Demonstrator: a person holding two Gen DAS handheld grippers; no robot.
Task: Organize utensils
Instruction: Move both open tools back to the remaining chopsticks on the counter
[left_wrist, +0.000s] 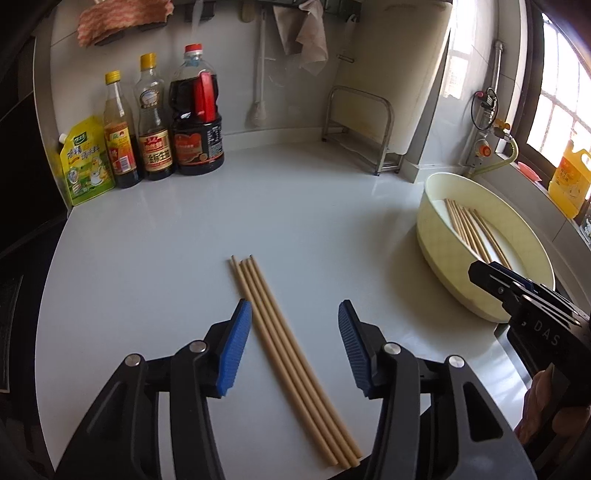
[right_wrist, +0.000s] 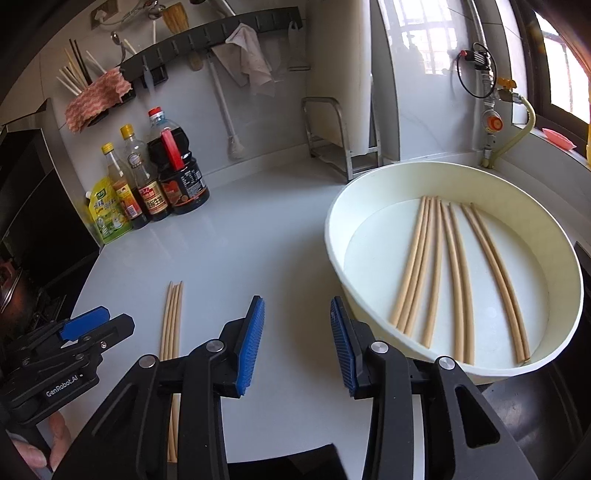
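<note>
Only rightward: seven chopsticks (right_wrist: 458, 280) in basin (right_wrist: 334, 236)

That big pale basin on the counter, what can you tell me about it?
The basin is round, cream-white, probably plastic, with a tall smooth wall and flat bottom. It stands upright on the white counter, on its right side near the window. Seven tan chopsticks lie flat inside, roughly parallel, fanning slightly. The open right gripper sits just beside its rim; whether a finger touches the wall is unclear.
</note>
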